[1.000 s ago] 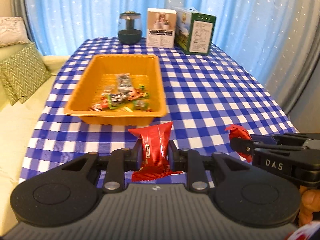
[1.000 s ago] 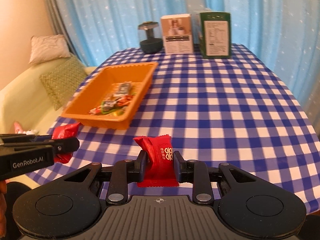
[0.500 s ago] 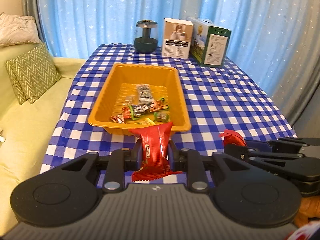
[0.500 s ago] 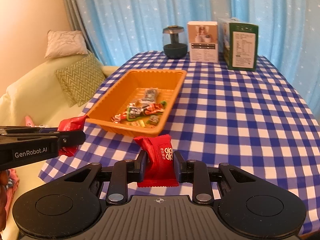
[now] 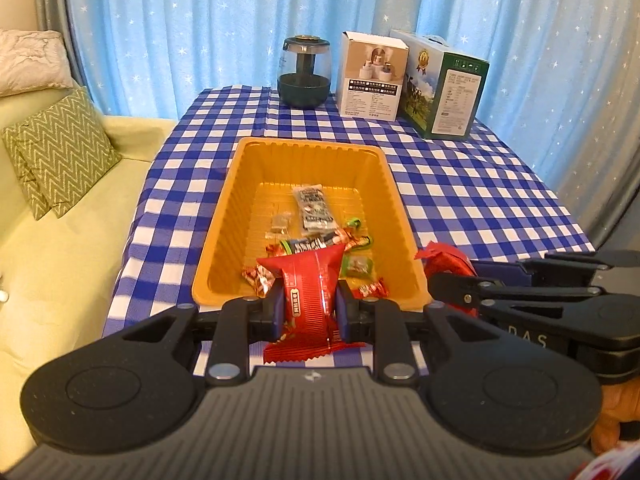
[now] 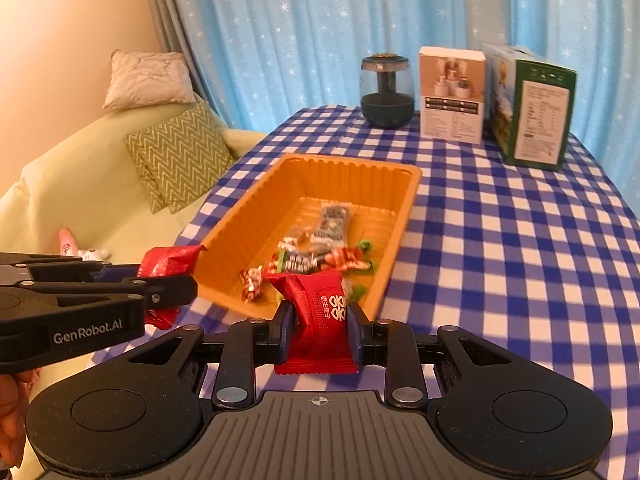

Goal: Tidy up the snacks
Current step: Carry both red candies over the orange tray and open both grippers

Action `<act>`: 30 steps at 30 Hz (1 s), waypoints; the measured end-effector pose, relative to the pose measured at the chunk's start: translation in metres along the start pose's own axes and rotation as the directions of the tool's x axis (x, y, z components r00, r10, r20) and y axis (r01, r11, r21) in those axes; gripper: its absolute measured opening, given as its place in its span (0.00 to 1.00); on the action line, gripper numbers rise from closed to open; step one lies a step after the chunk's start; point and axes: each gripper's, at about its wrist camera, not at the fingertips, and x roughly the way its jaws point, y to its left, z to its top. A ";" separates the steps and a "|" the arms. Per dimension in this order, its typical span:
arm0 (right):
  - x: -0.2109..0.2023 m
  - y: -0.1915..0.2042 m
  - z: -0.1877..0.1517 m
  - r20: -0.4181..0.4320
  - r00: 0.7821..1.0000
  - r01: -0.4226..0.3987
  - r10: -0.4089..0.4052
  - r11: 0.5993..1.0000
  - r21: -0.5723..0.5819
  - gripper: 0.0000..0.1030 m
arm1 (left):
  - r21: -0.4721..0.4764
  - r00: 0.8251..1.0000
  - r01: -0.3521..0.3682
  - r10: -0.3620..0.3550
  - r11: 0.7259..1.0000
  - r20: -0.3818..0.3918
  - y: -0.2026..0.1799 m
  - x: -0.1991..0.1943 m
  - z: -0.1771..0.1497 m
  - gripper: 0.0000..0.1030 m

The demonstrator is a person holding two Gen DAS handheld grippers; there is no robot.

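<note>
My left gripper (image 5: 310, 300) is shut on a red snack packet (image 5: 308, 284), held above the near rim of the orange tray (image 5: 236, 208). My right gripper (image 6: 320, 320) is shut on another red snack packet (image 6: 324, 312), also held near the tray's near rim (image 6: 256, 216). The tray holds several small wrapped snacks (image 5: 316, 208). The right gripper shows at the right of the left wrist view (image 5: 440, 280), and the left gripper at the left of the right wrist view (image 6: 188, 284), each with its red packet.
The tray sits on a blue-and-white checked tablecloth (image 5: 460, 184). At the table's far end stand a dark glass jar (image 5: 305, 72), a white box (image 5: 372, 76) and a green box (image 5: 444, 84). A yellow-green sofa with a zigzag cushion (image 5: 56, 152) is on the left.
Both grippers have moved forward and up toward the tray, each still holding its red packet. The tray now lies directly beyond the fingertips.
</note>
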 end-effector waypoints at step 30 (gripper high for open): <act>0.153 -0.067 0.086 -0.063 0.998 0.015 -0.013 0.999 0.039 0.28 | 0.071 0.996 0.034 -0.028 0.997 -0.084 0.039 0.164 0.095 0.22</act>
